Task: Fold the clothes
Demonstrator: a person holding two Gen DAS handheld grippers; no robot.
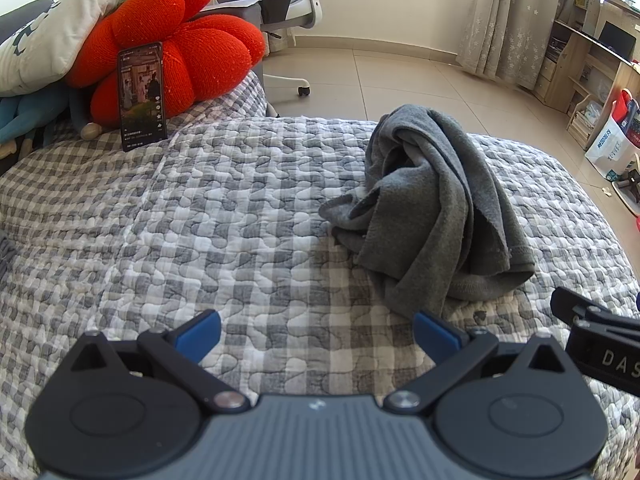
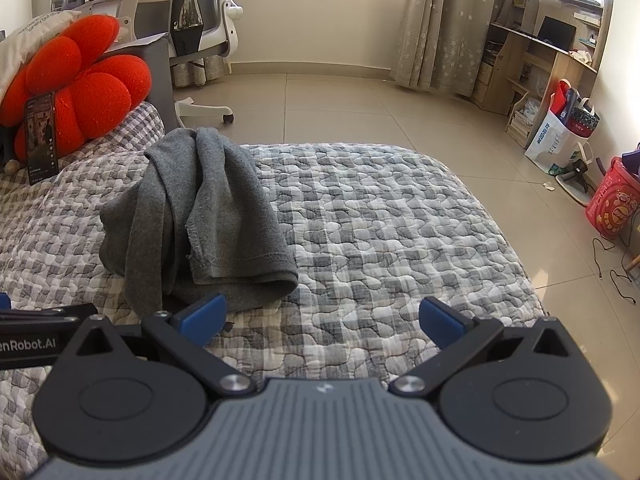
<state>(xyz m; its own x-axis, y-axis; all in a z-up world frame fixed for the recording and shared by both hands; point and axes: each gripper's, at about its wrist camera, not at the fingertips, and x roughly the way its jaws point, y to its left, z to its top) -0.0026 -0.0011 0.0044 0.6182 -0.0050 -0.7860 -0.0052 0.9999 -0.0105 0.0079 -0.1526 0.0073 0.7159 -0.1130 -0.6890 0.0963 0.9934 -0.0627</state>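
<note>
A crumpled grey garment (image 1: pixel 436 208) lies heaped on the checked quilt (image 1: pixel 224 216) of a bed, right of centre in the left wrist view. In the right wrist view the same garment (image 2: pixel 204 216) sits left of centre on the quilt (image 2: pixel 380 220). My left gripper (image 1: pixel 316 338) is open, low over the quilt, with the garment just beyond its right finger. My right gripper (image 2: pixel 322 322) is open too, its left blue pad (image 2: pixel 202 318) close to the garment's near hem. Neither holds anything. The right gripper's arm (image 1: pixel 600 340) shows at the left view's right edge.
A red flower-shaped cushion (image 1: pixel 168 48) and a phone (image 1: pixel 142 96) propped against it stand at the bed's far left, beside a white pillow (image 1: pixel 52 32). Beyond the bed lie tiled floor (image 2: pixel 360 108), an office chair (image 2: pixel 192 20), curtains, a wooden desk (image 2: pixel 536 60) and bags (image 2: pixel 560 140).
</note>
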